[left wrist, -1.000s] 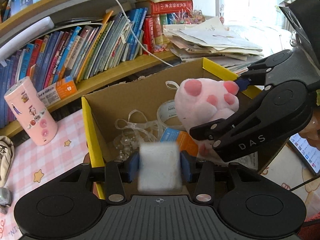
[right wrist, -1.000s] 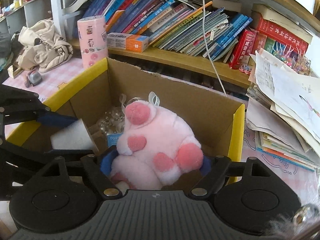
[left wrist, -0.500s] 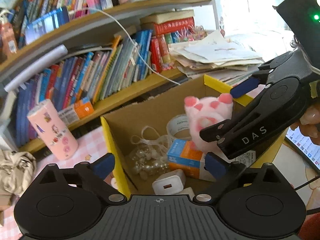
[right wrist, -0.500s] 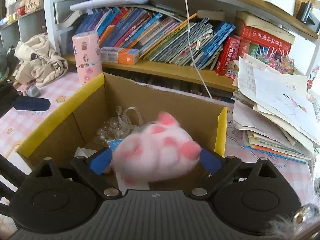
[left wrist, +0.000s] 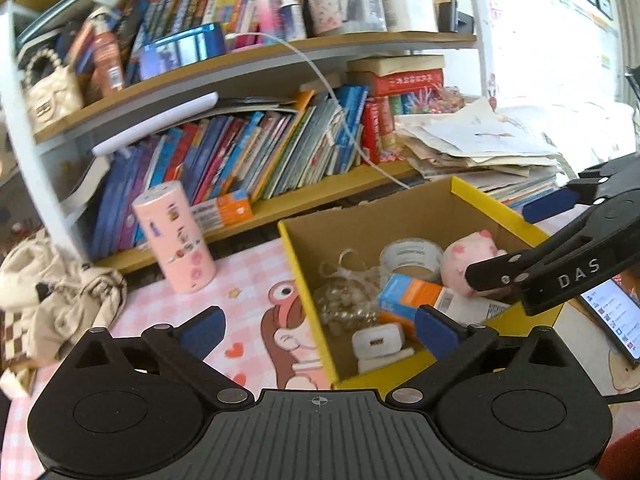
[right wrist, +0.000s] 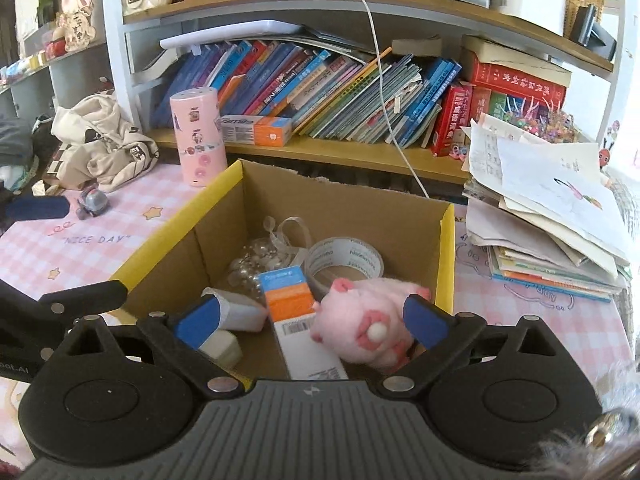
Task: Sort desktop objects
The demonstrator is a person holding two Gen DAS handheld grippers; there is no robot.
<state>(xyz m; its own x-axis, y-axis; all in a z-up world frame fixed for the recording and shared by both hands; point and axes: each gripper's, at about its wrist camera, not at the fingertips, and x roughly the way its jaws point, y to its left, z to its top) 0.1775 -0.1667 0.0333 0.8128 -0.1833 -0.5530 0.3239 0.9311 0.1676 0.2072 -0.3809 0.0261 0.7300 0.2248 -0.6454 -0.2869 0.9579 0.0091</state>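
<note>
From the left wrist camera, the left gripper (left wrist: 318, 330) has its fingers spread wide with nothing between them, above the near corner of a cardboard box (left wrist: 304, 276) with yellow-edged flaps. The box stands on a counter (left wrist: 244, 280) covered with a pink checked cloth bearing a cartoon print. Inside it lie a pink plush toy (left wrist: 466, 258) against the right side, a roll of clear tape (left wrist: 410, 254) behind it, an orange and blue carton (left wrist: 416, 296) in the middle, a cluster of clear beads (left wrist: 346, 304) on the left, and a white charger (left wrist: 378, 340) nearest the camera. The right gripper (left wrist: 568, 236) reaches over the box's right edge, its fingers apart and empty. A pink sticker-covered cylinder (left wrist: 174, 236) stands on the counter left of the box, before a shelf of leaning books (left wrist: 256, 152). A beige bag (left wrist: 56, 300) slumps at far left.

From the right wrist camera, the right gripper (right wrist: 310, 322) hangs over the box (right wrist: 448, 248) with fingers wide open. The plush toy (right wrist: 364, 316) lies on the box floor just below them, touching neither finger, beside the carton (right wrist: 290, 300). The tape roll (right wrist: 346, 260) sits behind it, and the charger (right wrist: 240, 312) lies at left. A stack of papers (right wrist: 548, 200) rests right of the box.
</note>
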